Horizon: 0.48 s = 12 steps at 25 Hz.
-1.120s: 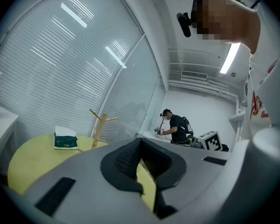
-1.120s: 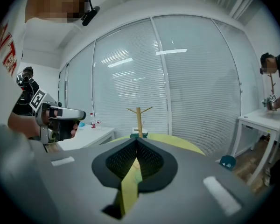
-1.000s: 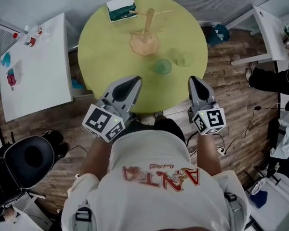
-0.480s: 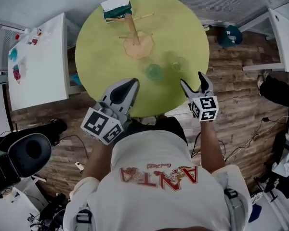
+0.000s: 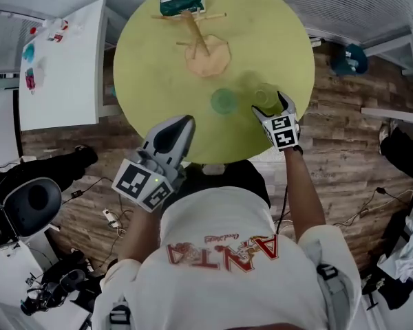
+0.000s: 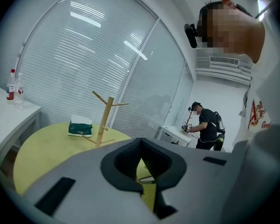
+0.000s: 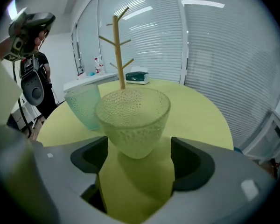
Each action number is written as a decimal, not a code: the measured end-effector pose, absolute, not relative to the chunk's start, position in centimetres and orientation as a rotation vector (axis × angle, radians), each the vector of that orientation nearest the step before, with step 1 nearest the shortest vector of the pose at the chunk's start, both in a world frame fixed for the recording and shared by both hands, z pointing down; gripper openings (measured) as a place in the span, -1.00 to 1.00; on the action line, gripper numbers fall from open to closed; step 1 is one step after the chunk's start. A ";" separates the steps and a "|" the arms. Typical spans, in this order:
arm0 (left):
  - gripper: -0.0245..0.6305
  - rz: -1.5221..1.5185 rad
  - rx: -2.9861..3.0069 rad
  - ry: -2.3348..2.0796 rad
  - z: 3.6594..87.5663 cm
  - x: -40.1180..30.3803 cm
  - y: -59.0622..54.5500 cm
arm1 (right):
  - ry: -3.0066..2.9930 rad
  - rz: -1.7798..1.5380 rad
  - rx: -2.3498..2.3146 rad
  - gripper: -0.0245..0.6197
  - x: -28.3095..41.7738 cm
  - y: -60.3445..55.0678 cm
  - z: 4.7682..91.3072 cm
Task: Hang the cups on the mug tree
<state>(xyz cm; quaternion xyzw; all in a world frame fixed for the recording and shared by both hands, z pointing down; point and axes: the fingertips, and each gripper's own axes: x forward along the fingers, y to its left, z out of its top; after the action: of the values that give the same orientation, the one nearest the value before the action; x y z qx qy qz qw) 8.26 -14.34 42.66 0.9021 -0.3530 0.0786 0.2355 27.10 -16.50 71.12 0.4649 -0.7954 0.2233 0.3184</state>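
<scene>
Writing: red "ANTA" across white shirt (image 5: 227, 249); square markers on claw cubes, nothing else legible. Right claw (image 7: 137, 153) released, jaws just been opening, standing either side of dimpled yellow-green cup (image 7: 133, 118), pads clear of glass. Teal cup (image 5: 224, 101) just left of it. Both upright on near half of round yellow-green surface (image 5: 282, 40). Mug tree (image 5: 196, 36) farther off, pegs bare. Left claw (image 5: 184, 121) clenched, empty, at near-left edge.
</scene>
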 end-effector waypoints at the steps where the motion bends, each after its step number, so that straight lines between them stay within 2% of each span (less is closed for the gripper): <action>1: -0.90 0.216 2.466 -0.985 42.7 7.9 -14.2 | -2.084 0.580 1.197 0.29 26.9 -16.7 71.8; 8: -0.90 0.201 2.423 -1.057 42.9 5.4 -13.5 | -2.062 0.571 1.184 0.28 25.6 -18.5 73.0; 10: -0.90 0.189 2.424 -1.060 42.8 5.2 -13.6 | -2.057 0.580 1.195 0.11 25.6 -18.8 72.8; 12: -0.90 0.180 2.427 -1.059 42.8 5.0 -13.6 | -2.056 0.580 1.207 0.11 25.6 -19.0 72.6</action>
<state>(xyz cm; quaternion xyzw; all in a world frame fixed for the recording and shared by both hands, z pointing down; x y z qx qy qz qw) 4.97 -13.60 42.78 0.8874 -0.3871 0.0656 0.2416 25.65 -18.98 72.56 0.4629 -0.7890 0.2224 0.3373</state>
